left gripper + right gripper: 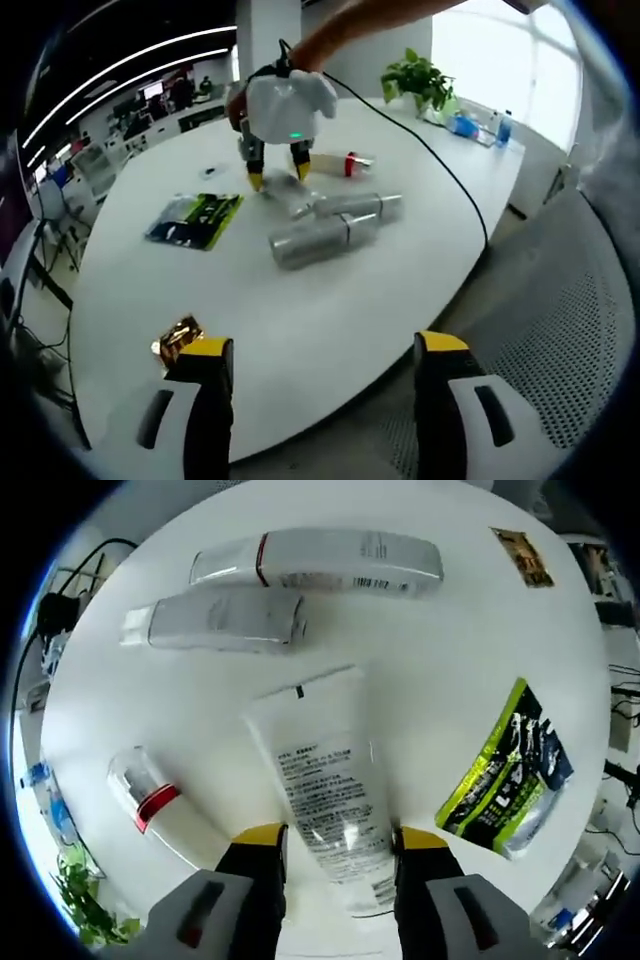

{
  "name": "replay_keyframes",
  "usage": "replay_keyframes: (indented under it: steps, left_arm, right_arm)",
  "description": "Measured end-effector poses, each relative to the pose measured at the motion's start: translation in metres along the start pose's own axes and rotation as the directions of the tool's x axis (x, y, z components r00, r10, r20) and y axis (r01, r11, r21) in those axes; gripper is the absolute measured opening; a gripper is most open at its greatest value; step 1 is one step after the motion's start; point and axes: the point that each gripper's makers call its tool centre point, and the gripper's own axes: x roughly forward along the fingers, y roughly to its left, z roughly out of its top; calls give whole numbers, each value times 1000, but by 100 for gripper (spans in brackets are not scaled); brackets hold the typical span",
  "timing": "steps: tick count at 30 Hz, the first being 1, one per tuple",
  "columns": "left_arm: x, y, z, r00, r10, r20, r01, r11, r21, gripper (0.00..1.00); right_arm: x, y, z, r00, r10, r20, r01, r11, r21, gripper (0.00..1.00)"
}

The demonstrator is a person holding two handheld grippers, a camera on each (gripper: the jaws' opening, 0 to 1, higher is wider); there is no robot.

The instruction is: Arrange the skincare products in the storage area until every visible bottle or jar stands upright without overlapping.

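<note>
While the right gripper [330, 845] hangs over the middle of the white table [400, 270], its parted jaws straddle a flat white tube [320, 780] lying there, one on each side, not visibly pinching it. Two silver bottles [225, 618] lie on their sides just beyond, and a small bottle with a red band [160, 810] lies beside the tube. A green packet [510, 775] rests nearby. Near the table's edge, the left gripper [320, 365] hovers with jaws wide apart, holding nothing, beside a gold packet [178, 338].

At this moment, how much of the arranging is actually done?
Nothing stands upright yet. In hand: the right tongs straddle the lying white tube, jaws open. Left: both silver bottles and the red-banded bottle lie flat. The left tongs are open, holding nothing.
</note>
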Motion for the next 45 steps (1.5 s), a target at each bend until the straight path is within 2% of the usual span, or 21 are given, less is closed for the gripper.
replay_keyframes:
  steps: [1, 4, 9, 13, 15, 17, 18, 22, 24, 27, 28, 30, 31, 32, 33, 35, 36, 37, 39, 41, 45]
  left_arm:
    - [0, 0, -1, 1000, -1, -3, 1, 1000, 1, 68]
    - [-1, 1, -4, 1000, -10, -11, 10, 1000, 3, 65]
    - [0, 6, -15, 999, -2, -50, 2, 1000, 2, 69]
    - [-1, 7, -10, 1000, 3, -25, -3, 1000, 0, 70]
    - [-1, 7, -11, 999, 4, -33, -4, 1000, 2, 70]
    - [-2, 7, -9, 1000, 7, -24, -7, 1000, 2, 70]
    - [-2, 8, -8, 1000, 9, -19, -9, 1000, 2, 70]
    - [-2, 6, -6, 1000, 10, -12, -10, 1000, 5, 70]
    - [-2, 7, -6, 1000, 15, -10, -15, 1000, 2, 70]
    - [-3, 6, -2, 1000, 18, 4, -18, 1000, 1, 70]
    - [-3, 5, 0, 1000, 17, 13, -17, 1000, -1, 70]
    - [-4, 6, 3, 1000, 18, 24, -18, 1000, -2, 70]
    - [-5, 5, 4, 999, 18, 29, -18, 1000, -2, 70]
    - [-5, 5, 5, 999, 18, 35, -18, 1000, -2, 70]
    - [-6, 5, 8, 999, 20, 46, -20, 1000, -1, 71]
    - [-6, 5, 8, 999, 24, 48, -24, 1000, 0, 73]
    - [-6, 5, 9, 999, 25, 47, -26, 1000, 2, 74]
    - [-5, 5, 9, 999, 26, 47, -27, 1000, 5, 74]
    - [-6, 5, 10, 998, 28, 52, -28, 1000, 8, 75]
    - [-7, 5, 14, 998, 30, 62, -31, 1000, 6, 77]
    - [-11, 5, 24, 994, 36, 101, -38, 999, 20, 78]
  right_arm:
    - [-1, -2, 0, 1000, -19, 3, 19, 999, -30, 33]
    - [0, -2, -2, 1000, -6, 19, 7, 1000, -18, 31]
    - [-1, -1, 0, 999, -5, 32, 6, 1000, -23, 28]
    - [-1, 0, -1, 999, -4, 41, 5, 1000, -10, 24]
    - [-3, -2, -2, 997, -43, 61, 41, 999, 36, 22]
    - [-6, -3, -4, 997, -63, 54, 60, 996, 63, 21]
    - [-11, -6, -2, 992, -104, 72, 96, 990, 107, 21]
    - [-23, -12, -3, 982, -165, 87, 145, 969, 202, 20]
    - [-35, -19, 0, 966, -222, 131, 172, 934, 313, 20]
    - [-48, -25, -1, 948, -283, 146, 206, 895, 396, 19]
    - [-59, -28, 1, 931, -330, 157, 229, 862, 452, 19]
    - [-70, -29, 4, 910, -374, 179, 233, 819, 525, 19]
    - [-78, -31, 7, 890, -415, 190, 245, 786, 567, 19]
    - [-83, -32, 9, 878, -437, 197, 252, 771, 584, 19]
    - [-90, -31, 11, 865, -463, 195, 258, 742, 619, 19]
    - [-98, -31, 15, 845, -499, 194, 265, 704, 659, 19]
    - [-102, -30, 20, 827, -524, 202, 258, 674, 693, 19]
    - [-106, -30, 23, 813, -544, 208, 258, 657, 709, 19]
    - [-111, -25, 28, 799, -564, 210, 250, 628, 737, 19]
    - [-113, -20, 31, 799, -564, 207, 248, 623, 742, 19]
    - [-116, -9, 39, 794, -570, 209, 225, 596, 771, 19]
